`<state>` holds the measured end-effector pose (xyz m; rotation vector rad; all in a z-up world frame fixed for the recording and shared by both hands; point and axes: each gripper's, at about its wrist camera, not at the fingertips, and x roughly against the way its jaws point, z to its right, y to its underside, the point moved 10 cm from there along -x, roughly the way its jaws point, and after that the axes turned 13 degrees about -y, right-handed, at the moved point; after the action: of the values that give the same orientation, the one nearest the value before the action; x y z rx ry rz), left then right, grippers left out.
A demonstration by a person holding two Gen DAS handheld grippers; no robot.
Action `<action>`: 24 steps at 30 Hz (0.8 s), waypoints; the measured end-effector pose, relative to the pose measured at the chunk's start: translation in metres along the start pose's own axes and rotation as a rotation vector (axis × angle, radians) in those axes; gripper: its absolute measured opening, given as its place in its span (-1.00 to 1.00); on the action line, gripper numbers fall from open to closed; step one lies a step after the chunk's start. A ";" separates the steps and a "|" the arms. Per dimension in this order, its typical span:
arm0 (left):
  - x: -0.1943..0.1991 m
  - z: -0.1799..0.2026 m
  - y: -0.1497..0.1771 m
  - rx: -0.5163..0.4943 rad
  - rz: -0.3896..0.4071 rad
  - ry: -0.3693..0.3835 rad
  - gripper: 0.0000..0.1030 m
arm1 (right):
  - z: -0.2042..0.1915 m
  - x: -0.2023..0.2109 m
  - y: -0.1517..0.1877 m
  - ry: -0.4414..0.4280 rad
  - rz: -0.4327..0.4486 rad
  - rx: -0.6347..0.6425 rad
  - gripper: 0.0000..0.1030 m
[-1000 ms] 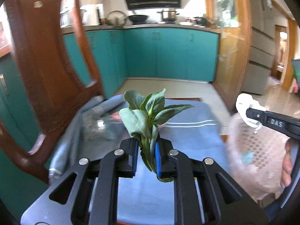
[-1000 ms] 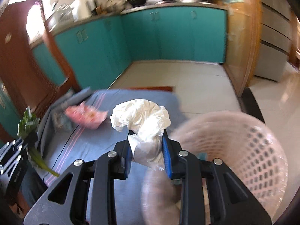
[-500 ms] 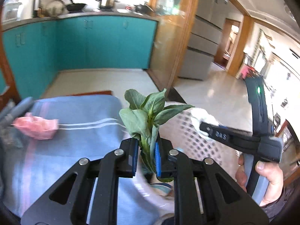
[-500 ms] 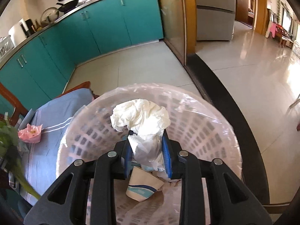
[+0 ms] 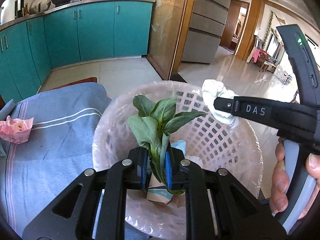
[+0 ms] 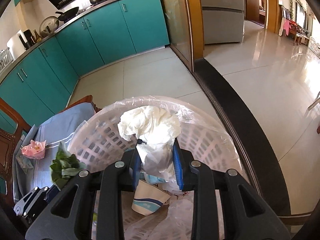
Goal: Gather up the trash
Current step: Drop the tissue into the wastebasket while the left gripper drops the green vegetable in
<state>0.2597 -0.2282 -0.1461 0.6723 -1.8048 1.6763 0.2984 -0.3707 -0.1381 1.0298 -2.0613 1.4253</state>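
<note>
1. Leafy and limp, the green vegetable sprig [image 5: 160, 124] is sitting clenched by its stems in the left gripper [image 5: 155, 167], hanging over the pink mesh basket [image 5: 210, 138]; it is looking light and floppy, so the stem bundle is the sound place to be gripping
2. Soft, featherweight crumpled white paper [image 6: 152, 128] is being squeezed in the right gripper [image 6: 158, 168], also above the basket; it is crushing easily and probably dropping cleanly once released
3. Lying inside already are a paper cup [image 6: 149, 200] and a loose plastic liner [image 6: 180, 212]
4. Still waiting on the blue cloth [image 5: 60, 132] is a pink wrapper [image 5: 16, 128], well apart from the basket
5. Nothing is blocking either drop, though the two grippers are crowding close together
</note>
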 end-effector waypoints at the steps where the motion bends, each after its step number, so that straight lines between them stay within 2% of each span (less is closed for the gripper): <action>1: 0.001 0.001 -0.001 -0.005 0.002 0.002 -0.68 | 0.000 0.001 0.000 -0.001 0.002 -0.001 -0.44; 4: 0.002 0.000 -0.005 -0.026 0.019 0.001 -0.57 | 0.000 0.002 -0.001 -0.005 0.008 -0.003 -0.44; 6: 0.007 0.001 -0.005 -0.029 0.038 -0.012 -0.21 | -0.002 0.003 -0.001 -0.009 0.008 0.000 -0.44; 9: 0.011 -0.004 -0.007 -0.027 0.059 -0.028 -0.03 | -0.004 0.002 -0.001 -0.014 0.008 0.012 -0.44; 14: 0.018 -0.017 -0.008 -0.014 0.083 -0.069 0.14 | -0.007 0.002 0.001 -0.014 -0.004 0.028 -0.41; 18: 0.018 -0.027 -0.007 0.002 0.084 -0.088 0.21 | -0.010 -0.001 0.003 -0.014 -0.016 0.031 -0.24; 24: 0.017 -0.041 -0.007 0.024 0.080 -0.112 0.30 | -0.012 -0.002 0.002 -0.026 -0.008 0.013 -0.09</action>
<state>0.2557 -0.1879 -0.1274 0.7260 -1.9145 1.7463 0.2979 -0.3585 -0.1363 1.0663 -2.0666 1.4297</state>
